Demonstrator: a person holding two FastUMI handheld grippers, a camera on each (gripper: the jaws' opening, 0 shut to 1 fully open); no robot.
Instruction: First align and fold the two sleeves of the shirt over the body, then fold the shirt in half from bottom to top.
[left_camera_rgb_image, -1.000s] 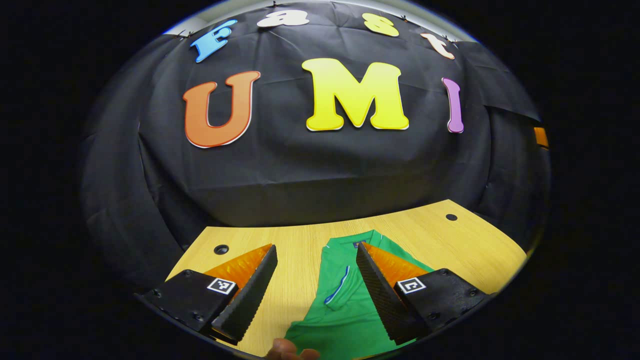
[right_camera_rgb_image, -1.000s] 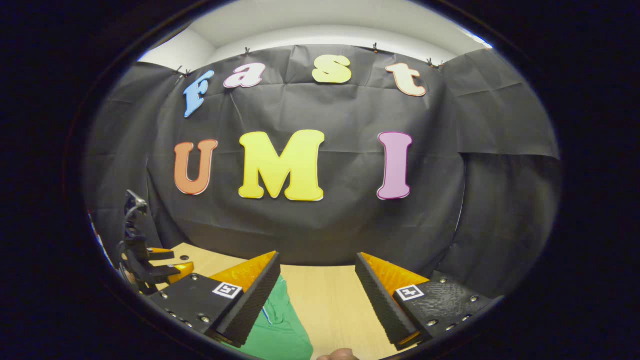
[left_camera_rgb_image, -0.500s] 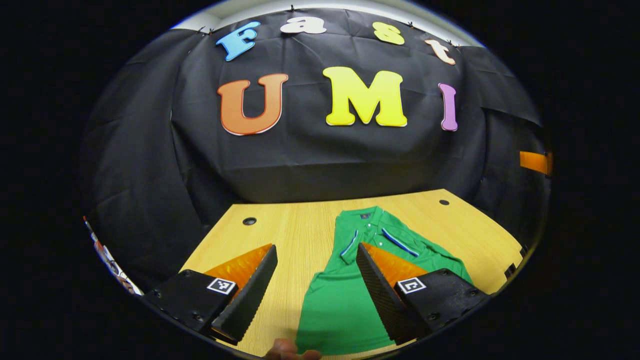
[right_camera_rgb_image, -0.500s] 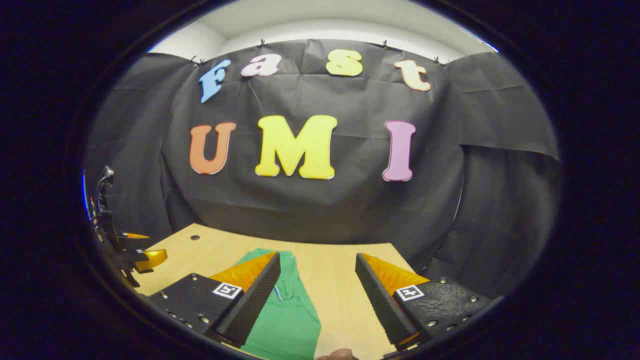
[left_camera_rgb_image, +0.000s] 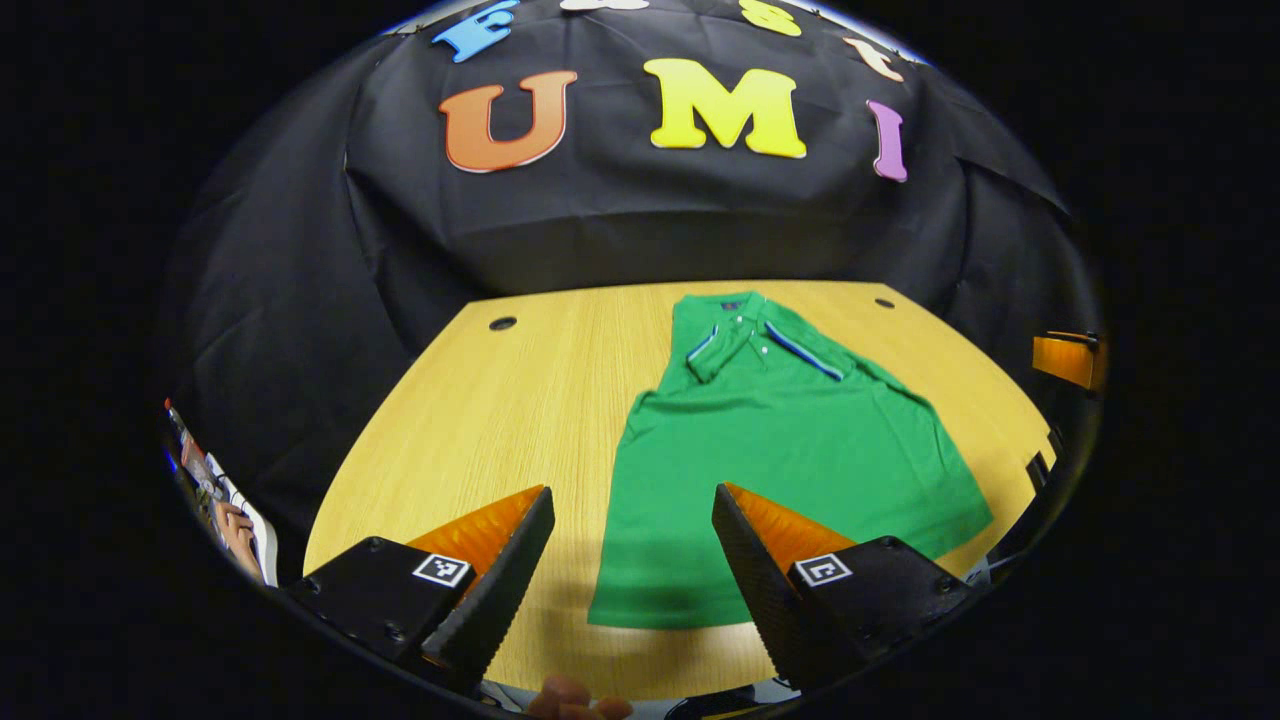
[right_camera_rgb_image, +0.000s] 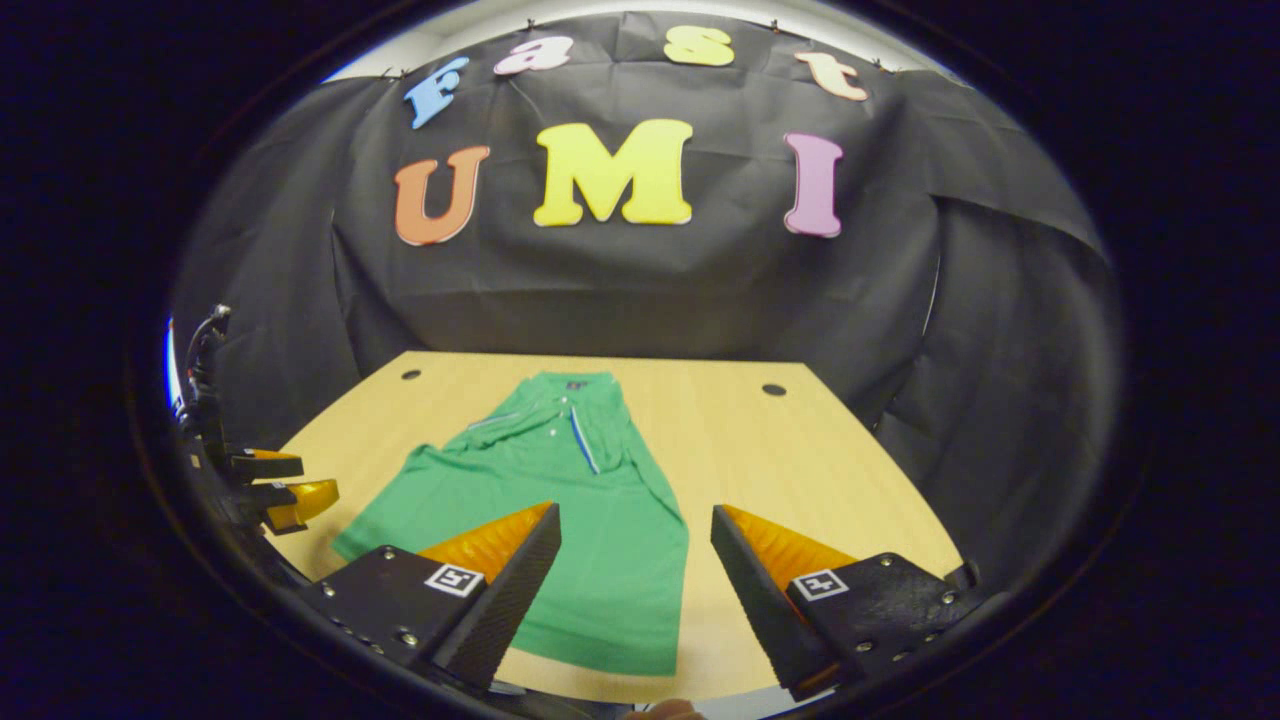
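A green polo shirt (left_camera_rgb_image: 790, 430) lies flat on the wooden table (left_camera_rgb_image: 500, 420), collar at the far end and hem toward me. Its sides look folded in over the body, and it flares wider toward the hem. My left gripper (left_camera_rgb_image: 631, 492) hangs open above the near table edge, over the shirt's hem corner, holding nothing. In the right gripper view the shirt (right_camera_rgb_image: 570, 490) lies left of centre, and my right gripper (right_camera_rgb_image: 635, 510) is open over its near edge, holding nothing. The left gripper (right_camera_rgb_image: 270, 490) shows at that view's left edge.
Black cloth walls close the table's far side and both flanks. Two round cable holes (left_camera_rgb_image: 502, 323) (left_camera_rgb_image: 884, 302) sit near the table's far corners. An orange part (left_camera_rgb_image: 1065, 360) pokes in at the right edge. Bare wood (right_camera_rgb_image: 790, 460) lies right of the shirt.
Both grippers have drawn back toward the near table edge and risen, so the whole shirt now shows. Both stayed open.
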